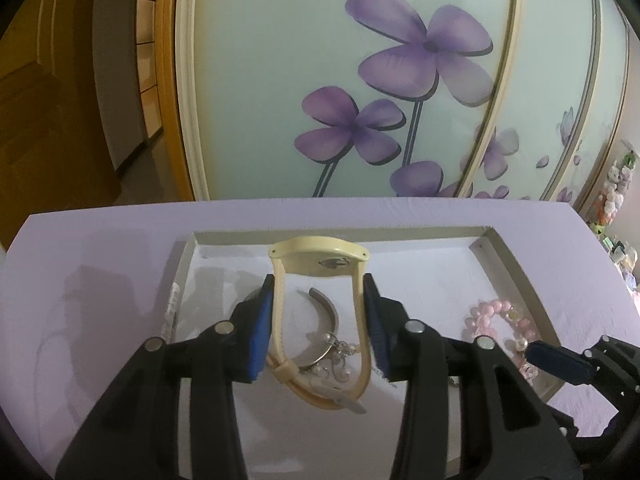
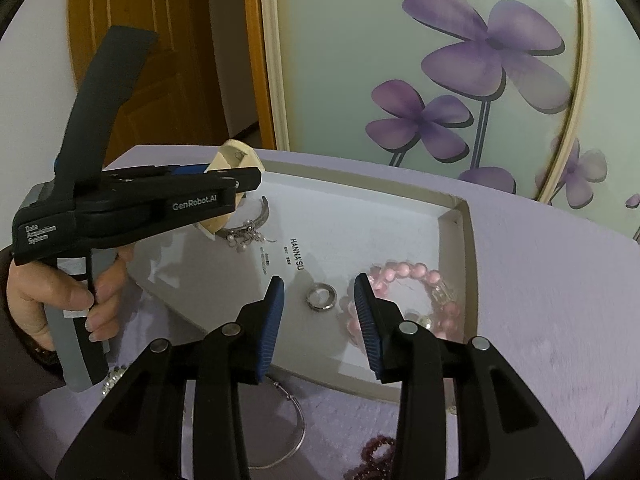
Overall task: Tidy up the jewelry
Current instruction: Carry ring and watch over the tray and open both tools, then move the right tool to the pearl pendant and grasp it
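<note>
Count, in tray: 1 cream watch, 1 silver bangle, 1 small pearl/metal cluster (piece count unclear, tangled), 1 pink bead bracelet, 1 silver ring. Outside tray, near edge, on lavender cloth: 1 thin silver hoop, 1 dark red bead strand, 1 sparkly piece partly hidden behind L tool. Tray is 1 shallow white box lid w/ printed text on its floor.

L gripper: blue-padded fingers spread approx. to the width of the watch loop, one pad against the outside of each strap side. Watch held up w/ case at top, back of case facing cam, buckle end hanging low over bangle & pearl cluster, at far-left part of tray. Contact looks real on both sides, so grip = pinching the strap loop from outside. R-wrist view shows person's hand squeezing the L tool's handle, watch poking out past its tips.

R gripper: fingers spread wide, holding nothing. Ring lies flat on tray floor between the two pads, not touching either as far as I can tell. R pad sits in front of the pink bracelet's near edge; contact there can't be judged. Bracelet in right corner of tray, near wall.

Bkgd: glass panel w/ purple flowers, wood door.
</note>
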A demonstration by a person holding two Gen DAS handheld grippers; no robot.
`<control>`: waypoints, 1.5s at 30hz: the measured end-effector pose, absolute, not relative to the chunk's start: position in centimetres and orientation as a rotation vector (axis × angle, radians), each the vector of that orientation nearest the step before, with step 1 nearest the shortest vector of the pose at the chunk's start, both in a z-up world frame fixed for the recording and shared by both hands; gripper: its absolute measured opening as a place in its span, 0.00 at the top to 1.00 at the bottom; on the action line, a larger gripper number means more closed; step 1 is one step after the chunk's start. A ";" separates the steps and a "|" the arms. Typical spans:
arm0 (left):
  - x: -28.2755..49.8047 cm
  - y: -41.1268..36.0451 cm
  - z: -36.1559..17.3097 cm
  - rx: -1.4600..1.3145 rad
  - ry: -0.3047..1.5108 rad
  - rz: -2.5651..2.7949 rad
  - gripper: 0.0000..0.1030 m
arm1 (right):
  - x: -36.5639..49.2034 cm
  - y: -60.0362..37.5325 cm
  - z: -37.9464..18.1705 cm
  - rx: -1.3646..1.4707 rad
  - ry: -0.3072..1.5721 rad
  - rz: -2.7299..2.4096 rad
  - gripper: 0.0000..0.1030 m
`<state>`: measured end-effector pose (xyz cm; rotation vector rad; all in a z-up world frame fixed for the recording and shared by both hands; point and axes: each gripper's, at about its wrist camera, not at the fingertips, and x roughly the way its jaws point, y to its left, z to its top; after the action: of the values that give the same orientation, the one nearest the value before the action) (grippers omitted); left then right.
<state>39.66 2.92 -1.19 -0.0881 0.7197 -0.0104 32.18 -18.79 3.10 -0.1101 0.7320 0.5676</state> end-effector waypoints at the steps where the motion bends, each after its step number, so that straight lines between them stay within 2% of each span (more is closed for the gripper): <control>1: 39.6 2.9 -1.2 -0.086 0.718 -0.005 0.54 | 32.1 -18.9 3.1 -0.110 0.733 0.565 0.63; 8: 38.4 3.4 0.0 -0.083 0.683 0.018 0.43 | 31.1 -19.5 3.4 -0.099 0.728 0.560 0.62; 14: 35.2 4.4 1.2 -0.080 0.664 0.042 0.39 | 29.1 -21.3 3.6 -0.078 0.720 0.542 0.62; 30: 22.0 7.6 0.3 -0.121 0.671 0.069 0.34 | 21.2 -24.2 1.2 -0.037 0.808 0.521 0.62; 45: 19.4 6.3 -1.3 -0.102 0.708 0.036 0.30 | 21.0 -23.7 -0.6 -0.070 0.875 0.483 0.70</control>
<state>19.42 6.33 -1.33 -0.1023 0.7079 0.0362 21.05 -23.75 -0.60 -0.0704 0.8749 0.4835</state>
